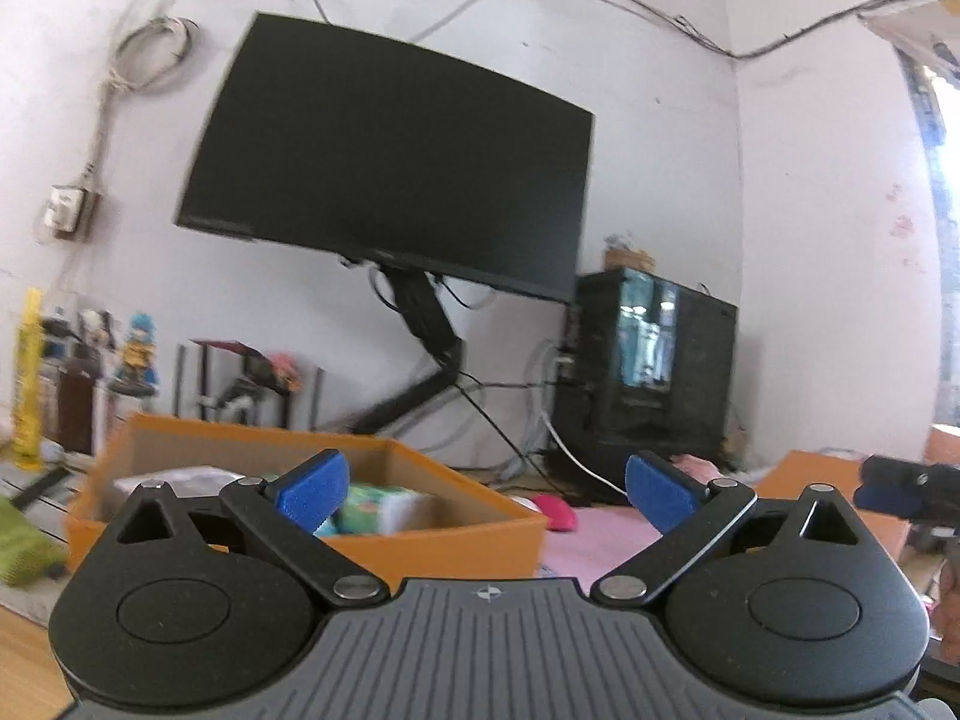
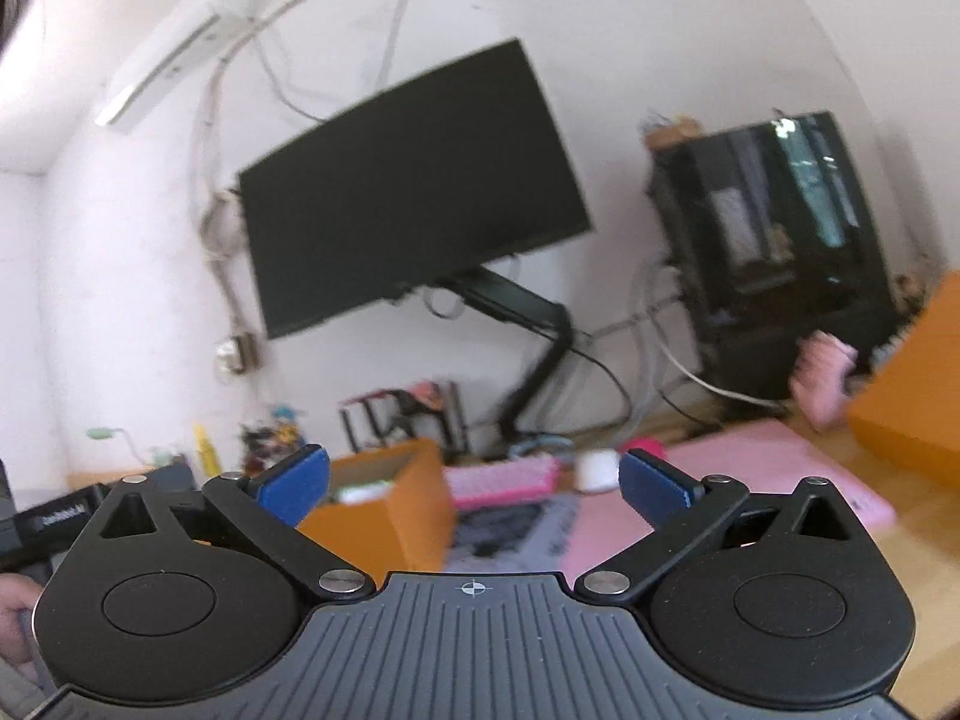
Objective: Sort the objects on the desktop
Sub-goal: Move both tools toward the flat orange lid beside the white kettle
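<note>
My left gripper (image 1: pixel 487 489) is open and empty, held above the desk near an orange cardboard box (image 1: pixel 420 540) that holds a green-and-white packet (image 1: pixel 384 507) and other items. My right gripper (image 2: pixel 474 483) is open and empty, raised over the desk; it also shows at the right edge of the left wrist view (image 1: pixel 900 489). In the right wrist view the same orange box (image 2: pixel 396 510) is left of centre. A pink keyboard (image 2: pixel 501 480), a white mouse (image 2: pixel 597 471) and a magenta object (image 2: pixel 645 450) lie on a pink desk mat (image 2: pixel 750 480).
A dark monitor (image 1: pixel 390 162) on an arm hangs over the desk back. A black PC case (image 1: pixel 648 360) stands right. A second orange box (image 2: pixel 912 390) sits far right, with a pink soft item (image 2: pixel 822 378) by it. Figurines (image 1: pixel 135 354) and a rack (image 1: pixel 252 384) line the back left.
</note>
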Action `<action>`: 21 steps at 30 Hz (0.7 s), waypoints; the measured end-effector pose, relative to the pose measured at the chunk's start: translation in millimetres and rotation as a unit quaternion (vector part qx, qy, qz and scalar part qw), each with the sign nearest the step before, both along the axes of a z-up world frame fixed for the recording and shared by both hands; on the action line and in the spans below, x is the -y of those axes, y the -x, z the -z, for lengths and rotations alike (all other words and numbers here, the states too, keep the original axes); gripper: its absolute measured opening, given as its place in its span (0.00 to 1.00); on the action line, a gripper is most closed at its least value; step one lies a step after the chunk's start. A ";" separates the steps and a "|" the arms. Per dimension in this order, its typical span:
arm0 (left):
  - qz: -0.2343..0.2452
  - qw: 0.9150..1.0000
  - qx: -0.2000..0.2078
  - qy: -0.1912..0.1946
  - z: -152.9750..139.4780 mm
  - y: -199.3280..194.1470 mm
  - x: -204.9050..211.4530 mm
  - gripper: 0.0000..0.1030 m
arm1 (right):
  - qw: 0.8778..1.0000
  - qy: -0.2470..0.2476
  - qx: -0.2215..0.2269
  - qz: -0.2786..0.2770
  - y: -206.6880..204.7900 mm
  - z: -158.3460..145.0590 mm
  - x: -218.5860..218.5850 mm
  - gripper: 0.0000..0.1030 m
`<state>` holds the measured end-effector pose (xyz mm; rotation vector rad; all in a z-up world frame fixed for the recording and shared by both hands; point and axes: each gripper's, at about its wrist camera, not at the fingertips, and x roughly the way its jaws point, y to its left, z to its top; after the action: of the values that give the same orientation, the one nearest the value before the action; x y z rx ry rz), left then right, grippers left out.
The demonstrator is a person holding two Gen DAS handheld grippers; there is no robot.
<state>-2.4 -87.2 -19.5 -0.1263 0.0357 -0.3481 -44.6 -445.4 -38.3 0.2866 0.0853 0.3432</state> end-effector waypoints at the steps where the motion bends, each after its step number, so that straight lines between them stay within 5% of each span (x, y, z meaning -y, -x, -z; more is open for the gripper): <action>1: 0.004 1.000 0.002 -0.005 3.7 -0.9 4.7 1.00 | 1.000 0.002 -0.007 0.011 0.4 4.3 -0.8 1.00; 12: 0.052 0.997 -0.014 -0.051 23.7 -7.9 34.7 1.00 | 0.997 0.031 -0.034 0.055 11.2 28.4 -13.3 1.00; 21: 0.089 0.994 -0.007 -0.067 3.4 -17.3 54.1 1.00 | 0.995 0.027 -0.035 0.095 18.2 25.6 -0.5 1.00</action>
<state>14.9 -141.3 -22.9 0.0084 0.0841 -0.5221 -62.9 -444.8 -63.9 0.2506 0.1350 0.1426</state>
